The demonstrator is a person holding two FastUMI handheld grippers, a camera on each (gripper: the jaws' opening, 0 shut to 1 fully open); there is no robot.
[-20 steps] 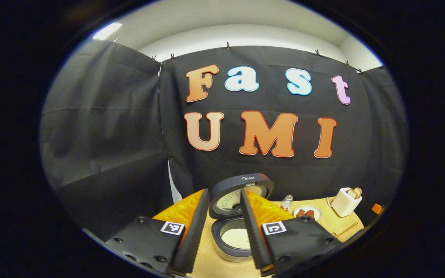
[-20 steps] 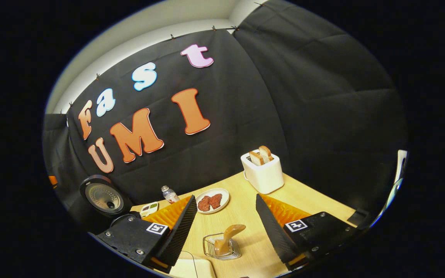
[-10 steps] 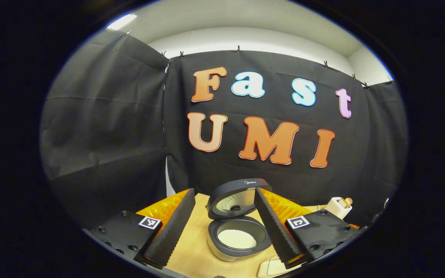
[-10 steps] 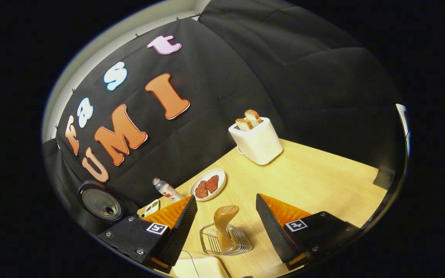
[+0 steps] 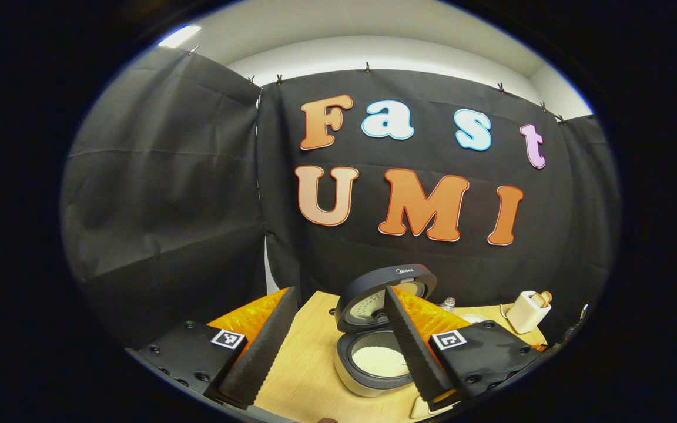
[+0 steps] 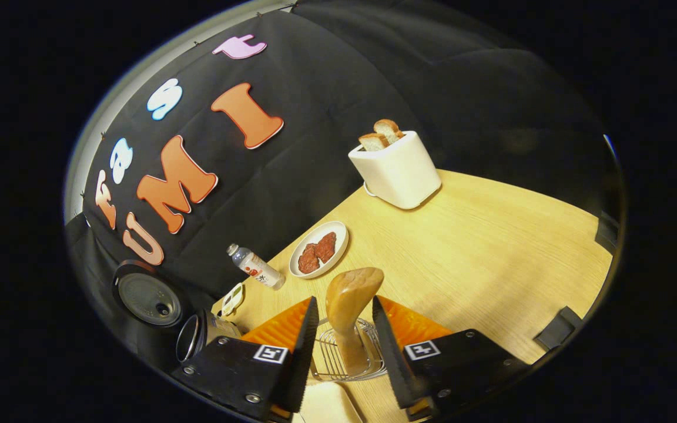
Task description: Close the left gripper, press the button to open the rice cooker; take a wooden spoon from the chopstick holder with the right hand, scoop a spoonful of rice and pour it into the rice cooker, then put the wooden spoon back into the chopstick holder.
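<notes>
The rice cooker (image 5: 374, 361) stands with its lid (image 5: 382, 291) raised, and white rice shows in the pot. My left gripper (image 5: 338, 292) hovers in front of it, open and holding nothing. In the right gripper view, a wooden spoon (image 6: 350, 294) stands upright in the wire chopstick holder (image 6: 347, 361). My right gripper (image 6: 345, 301) is open, one finger on each side of the spoon with a small gap on both sides. The cooker (image 6: 194, 335) lies far left in that view.
On the wooden table (image 6: 491, 247) are a white toaster (image 6: 397, 164) with bread, a plate of meat (image 6: 318, 249), a small bottle (image 6: 254, 267) and a small dish (image 6: 233, 298). A pale container (image 6: 327, 405) sits just under the right gripper.
The right gripper has come down over the chopstick holder and its fingers have narrowed around the spoon. The left gripper has drifted, so the cooker sits farther right in its view.
</notes>
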